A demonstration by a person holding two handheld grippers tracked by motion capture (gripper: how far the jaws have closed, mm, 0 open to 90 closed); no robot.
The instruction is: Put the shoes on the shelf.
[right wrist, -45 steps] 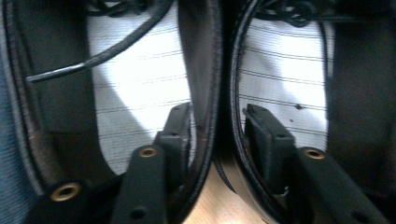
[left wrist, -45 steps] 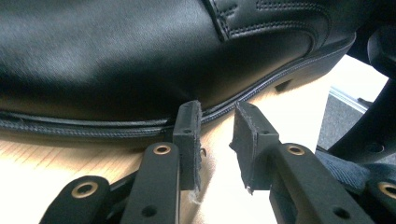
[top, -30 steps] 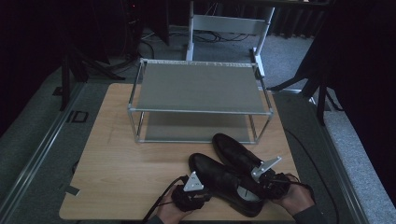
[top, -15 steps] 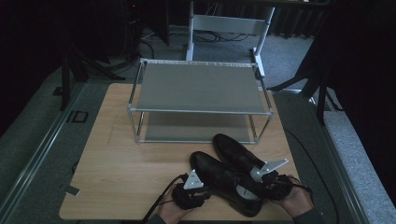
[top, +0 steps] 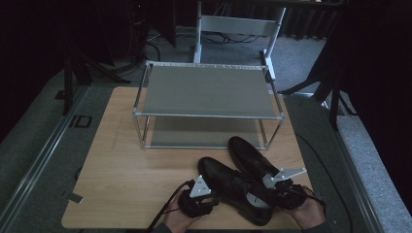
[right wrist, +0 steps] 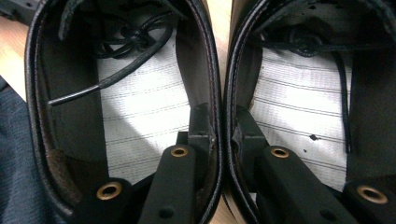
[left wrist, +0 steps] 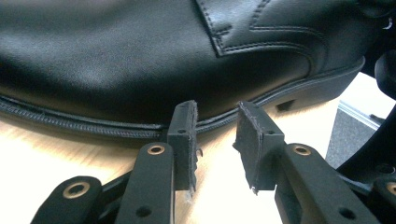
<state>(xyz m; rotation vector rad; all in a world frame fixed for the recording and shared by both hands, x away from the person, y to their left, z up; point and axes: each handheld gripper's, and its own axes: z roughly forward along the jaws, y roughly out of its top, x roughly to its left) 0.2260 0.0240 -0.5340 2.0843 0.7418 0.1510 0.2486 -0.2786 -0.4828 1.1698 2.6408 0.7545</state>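
Two black leather lace-up shoes lie side by side near the table's front edge, the left shoe (top: 228,187) and the right shoe (top: 248,155). My right gripper (top: 274,195) reaches in at their heels. In the right gripper view the gripper (right wrist: 220,126) is shut on the shoes' adjoining walls, one jaw inside the left shoe (right wrist: 140,126) and one inside the right shoe (right wrist: 299,112). My left gripper (top: 208,200) sits against the left shoe's outer side. Its jaws (left wrist: 215,126) have just been opening and stand open, nothing between them, the tips just short of the shoe's sole edge (left wrist: 140,60).
A two-shelf metal shoe rack (top: 209,92) stands at the back of the wooden table (top: 126,170), both shelves bare. Bare tabletop lies to the left of the shoes. Dark floor, stands and cables surround the table.
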